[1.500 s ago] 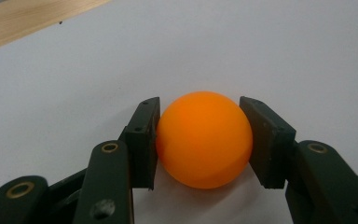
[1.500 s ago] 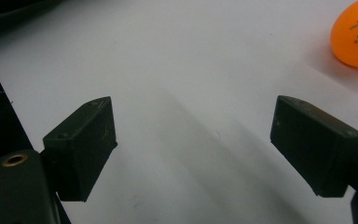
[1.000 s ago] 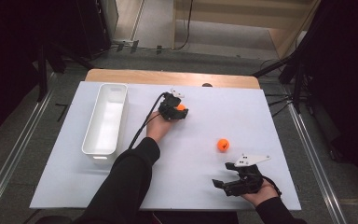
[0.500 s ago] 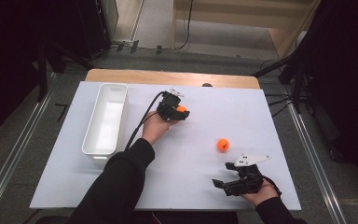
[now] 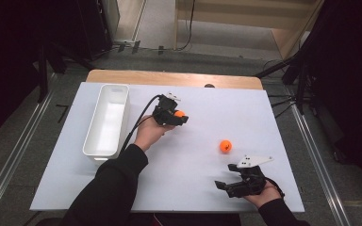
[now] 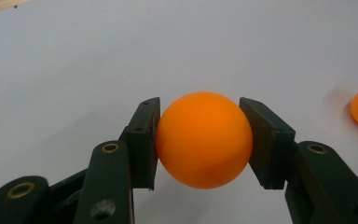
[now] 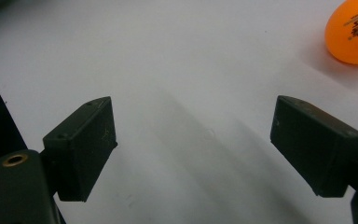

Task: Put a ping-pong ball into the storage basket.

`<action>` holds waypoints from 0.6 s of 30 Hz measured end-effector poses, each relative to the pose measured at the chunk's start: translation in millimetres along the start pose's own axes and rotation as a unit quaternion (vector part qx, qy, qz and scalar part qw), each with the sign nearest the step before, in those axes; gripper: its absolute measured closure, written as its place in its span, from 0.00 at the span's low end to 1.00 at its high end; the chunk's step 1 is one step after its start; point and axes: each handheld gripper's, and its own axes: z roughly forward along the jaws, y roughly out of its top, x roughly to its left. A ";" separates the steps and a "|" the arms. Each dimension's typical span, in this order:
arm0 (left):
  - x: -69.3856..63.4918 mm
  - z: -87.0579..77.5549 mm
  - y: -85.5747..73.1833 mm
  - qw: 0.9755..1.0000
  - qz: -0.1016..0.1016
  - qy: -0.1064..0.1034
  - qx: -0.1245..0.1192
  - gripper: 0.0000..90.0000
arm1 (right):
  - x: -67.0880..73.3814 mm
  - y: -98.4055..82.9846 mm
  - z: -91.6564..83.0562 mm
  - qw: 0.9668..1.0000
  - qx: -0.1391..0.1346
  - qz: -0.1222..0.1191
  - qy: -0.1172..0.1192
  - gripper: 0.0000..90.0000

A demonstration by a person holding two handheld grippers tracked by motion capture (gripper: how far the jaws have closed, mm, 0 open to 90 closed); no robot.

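Left tool clamped on an orange ball above the white bench, just right of the white tray, right tool gaping and empty near the front edge, second orange ball lying loose between them.

- We see a white rectangular bin at the table's left, empty inside.
- We see a white tabletop on a wooden table edge at the far side.
- We note grey floor around.
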 end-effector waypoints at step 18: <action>-15.1 -32.3 -13.2 0.999 0.033 -0.024 0.003 0.57 | -0.2 -0.3 0.3 1.000 0.002 0.002 -0.002 0.14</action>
